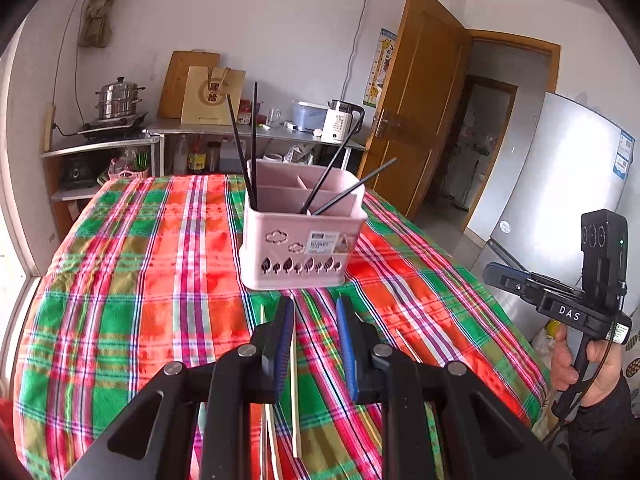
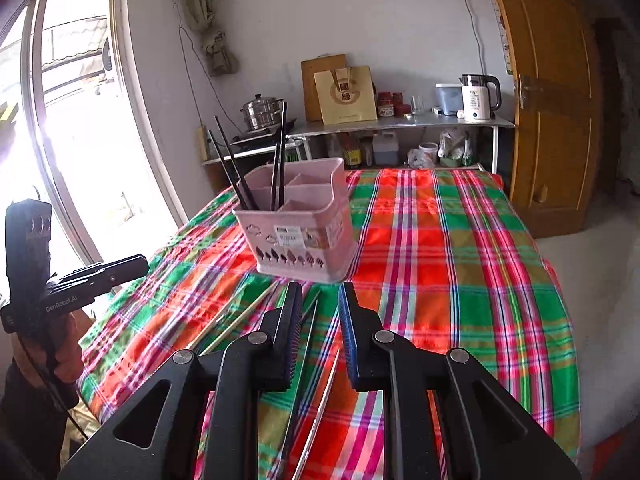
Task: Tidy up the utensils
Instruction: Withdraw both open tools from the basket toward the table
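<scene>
A pink divided utensil holder [image 1: 300, 248] [image 2: 304, 240] stands on the plaid tablecloth [image 1: 160, 280] with several black chopsticks [image 1: 240, 148] [image 2: 280, 152] leaning in it. Pale chopsticks [image 1: 295, 380] [image 2: 240, 316] lie loose on the cloth in front of it, below both grippers. My left gripper [image 1: 315, 302] hovers over them, open, its blue pads clear of them. My right gripper [image 2: 320, 288] is also open above a greenish and a silvery stick [image 2: 320, 412], with nothing clamped. Each gripper shows at the edge of the other's view [image 1: 520, 280] [image 2: 100, 272], held by a hand.
A fridge [image 1: 560, 184] and a wooden door [image 1: 416, 100] stand to the right of the table. A counter behind holds a kettle [image 1: 342, 120], a steamer pot [image 1: 118, 98] and a paper bag [image 1: 212, 96]. A bright window [image 2: 80, 120] is on the left.
</scene>
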`<action>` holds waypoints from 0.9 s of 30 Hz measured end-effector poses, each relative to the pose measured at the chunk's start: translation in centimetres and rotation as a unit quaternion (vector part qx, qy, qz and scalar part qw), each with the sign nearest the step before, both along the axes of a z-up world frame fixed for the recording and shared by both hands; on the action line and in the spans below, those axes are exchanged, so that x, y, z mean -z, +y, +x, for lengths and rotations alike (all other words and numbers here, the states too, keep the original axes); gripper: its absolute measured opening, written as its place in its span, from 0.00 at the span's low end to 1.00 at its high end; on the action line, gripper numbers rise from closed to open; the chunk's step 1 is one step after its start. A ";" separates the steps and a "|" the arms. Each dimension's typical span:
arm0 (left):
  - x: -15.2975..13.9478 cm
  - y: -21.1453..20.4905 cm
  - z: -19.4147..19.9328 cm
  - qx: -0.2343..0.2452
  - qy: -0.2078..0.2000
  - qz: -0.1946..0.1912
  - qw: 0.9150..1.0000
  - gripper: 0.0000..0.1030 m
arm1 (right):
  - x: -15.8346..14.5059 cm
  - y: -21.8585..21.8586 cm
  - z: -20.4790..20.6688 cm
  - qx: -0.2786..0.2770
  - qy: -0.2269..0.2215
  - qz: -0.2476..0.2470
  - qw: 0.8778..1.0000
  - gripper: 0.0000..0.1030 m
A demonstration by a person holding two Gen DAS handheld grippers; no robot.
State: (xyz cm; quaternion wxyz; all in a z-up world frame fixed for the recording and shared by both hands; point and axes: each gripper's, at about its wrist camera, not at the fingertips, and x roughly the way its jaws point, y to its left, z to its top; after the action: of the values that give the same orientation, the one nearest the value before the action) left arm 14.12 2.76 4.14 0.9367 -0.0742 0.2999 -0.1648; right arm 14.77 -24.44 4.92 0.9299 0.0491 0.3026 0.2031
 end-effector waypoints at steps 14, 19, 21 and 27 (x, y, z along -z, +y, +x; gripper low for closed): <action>2.4 -0.6 0.2 0.002 0.034 0.003 0.999 0.21 | 3.6 1.3 0.5 -0.016 0.040 -0.014 0.999 0.19; 2.8 -1.1 0.8 0.006 0.042 0.007 0.999 0.21 | 5.1 2.6 1.6 -0.027 0.061 -0.026 0.997 0.18; 3.1 -1.1 0.9 0.006 0.045 0.006 0.999 0.21 | 6.1 3.2 2.1 -0.030 0.073 -0.033 0.996 0.18; 3.5 -0.7 1.7 0.002 0.056 0.004 0.998 0.21 | 8.4 4.7 4.0 -0.038 0.105 -0.053 0.992 0.19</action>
State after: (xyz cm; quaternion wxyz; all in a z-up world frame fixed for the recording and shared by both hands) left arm 15.79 2.06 0.66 0.9184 -0.0788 0.3528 -0.1608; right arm 18.79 -19.71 -3.49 0.8859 0.0098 0.4106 0.2156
